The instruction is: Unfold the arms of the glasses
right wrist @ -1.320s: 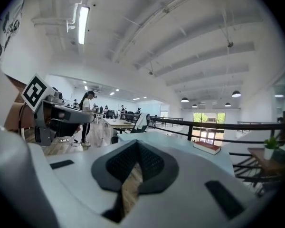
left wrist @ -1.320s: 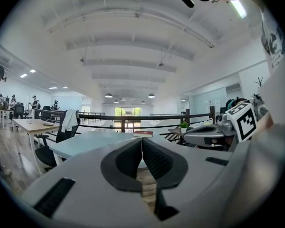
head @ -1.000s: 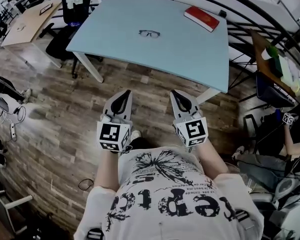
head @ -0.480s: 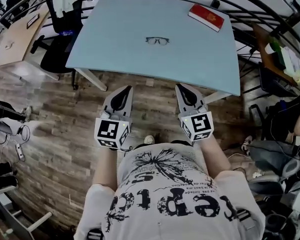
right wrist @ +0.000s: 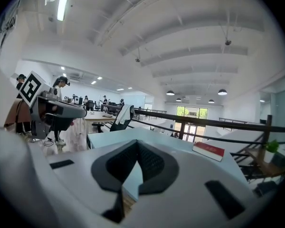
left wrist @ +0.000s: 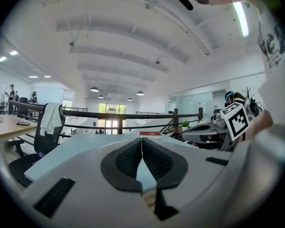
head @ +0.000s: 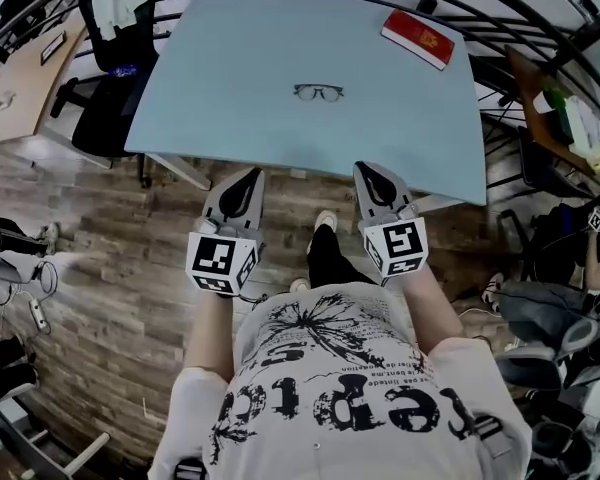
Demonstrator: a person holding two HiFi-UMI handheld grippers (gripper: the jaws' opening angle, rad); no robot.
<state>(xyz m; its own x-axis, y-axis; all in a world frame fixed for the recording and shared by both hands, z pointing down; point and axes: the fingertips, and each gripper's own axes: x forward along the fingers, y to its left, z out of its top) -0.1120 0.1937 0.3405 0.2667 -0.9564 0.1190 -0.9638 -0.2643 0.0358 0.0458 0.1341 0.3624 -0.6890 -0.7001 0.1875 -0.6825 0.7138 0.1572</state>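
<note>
At the bench's [head: 230,88] near edge, our left tongs [head: 251,176] and right tongs [head: 371,169] are pinched closed and empty: it's the approach, and next we must reach the glasses [head: 319,92] and open up.

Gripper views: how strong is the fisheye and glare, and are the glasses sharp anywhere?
Head view: table edges curve; glasses small but crisp. Left gripper view: heavy fisheye, black corners, ceiling light strip blown out, glasses not seen. Right gripper view: same bowing of the railing; red book sharp.

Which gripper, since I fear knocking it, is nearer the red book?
Right. The right gripper is short of the red book, slightly to its left; the left gripper is much further left.
</note>
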